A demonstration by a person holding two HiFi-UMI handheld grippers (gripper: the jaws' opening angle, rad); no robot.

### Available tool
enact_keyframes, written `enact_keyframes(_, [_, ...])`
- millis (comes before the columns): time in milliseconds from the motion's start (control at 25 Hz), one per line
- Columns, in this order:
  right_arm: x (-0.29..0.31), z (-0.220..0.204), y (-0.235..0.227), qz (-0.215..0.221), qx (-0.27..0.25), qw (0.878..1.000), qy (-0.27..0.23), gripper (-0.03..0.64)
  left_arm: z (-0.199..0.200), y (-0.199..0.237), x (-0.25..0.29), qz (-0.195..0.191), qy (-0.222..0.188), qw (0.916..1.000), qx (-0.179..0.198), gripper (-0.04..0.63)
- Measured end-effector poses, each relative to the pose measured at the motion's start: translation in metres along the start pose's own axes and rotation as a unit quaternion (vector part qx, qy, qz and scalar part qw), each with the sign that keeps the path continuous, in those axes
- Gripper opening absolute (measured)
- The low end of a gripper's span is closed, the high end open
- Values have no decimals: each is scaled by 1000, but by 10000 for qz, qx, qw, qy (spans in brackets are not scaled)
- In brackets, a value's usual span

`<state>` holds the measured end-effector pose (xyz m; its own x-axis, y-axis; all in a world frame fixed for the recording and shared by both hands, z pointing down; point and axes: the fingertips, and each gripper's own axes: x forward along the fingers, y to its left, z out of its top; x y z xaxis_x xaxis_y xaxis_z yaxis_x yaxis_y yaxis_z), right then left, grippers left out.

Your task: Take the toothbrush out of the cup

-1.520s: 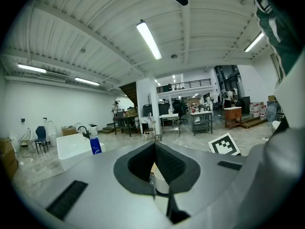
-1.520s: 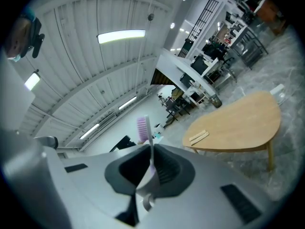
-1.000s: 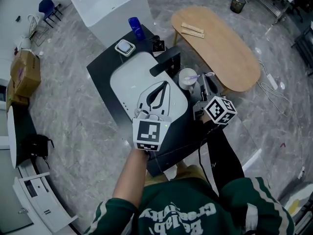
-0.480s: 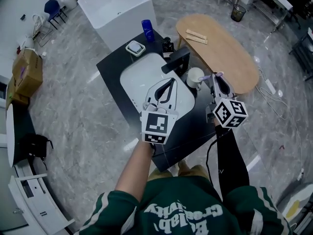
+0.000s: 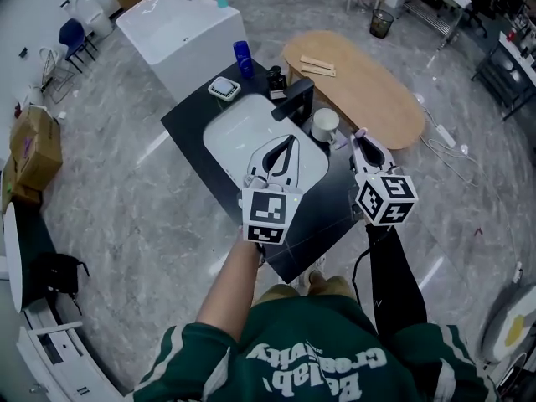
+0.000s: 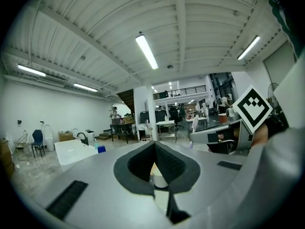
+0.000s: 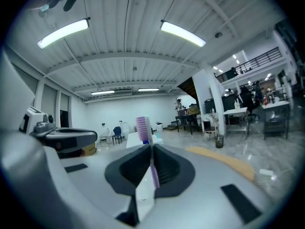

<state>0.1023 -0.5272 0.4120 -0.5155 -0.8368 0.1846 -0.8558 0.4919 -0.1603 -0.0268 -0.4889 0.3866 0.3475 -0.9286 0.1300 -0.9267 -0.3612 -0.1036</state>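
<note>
A: Right gripper [image 5: 362, 141] had lifted since a second ago. Jaws were narrow, clamped on the toothbrush [image 7: 142, 127], bristle head sticking up past its tips.
B: Cup [image 5: 324, 124]?
A: It stayed on the surface [image 5: 188, 115], left of and below that gripper. Brush looked clear of it. Left gripper [image 5: 283, 144] hung closed, empty. Extraction looked essentially done.
</note>
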Motion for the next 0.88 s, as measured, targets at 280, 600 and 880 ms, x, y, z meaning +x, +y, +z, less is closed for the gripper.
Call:
enact_keyframes(280, [-47,2,24,-225,-238,9995,-41,26,2,-20,-34,-193,-21,9998,-107,-6])
enact_keyframes(600, [-84,1,35,-371,-355,9987,-29,26,18,-37,-58,-383,-193,9991,34,-6])
enact_keyframes(880, [-96,5,44,-339,-438,9985,-46,26,27,-50,-72,-519,-343,9980,117,-6])
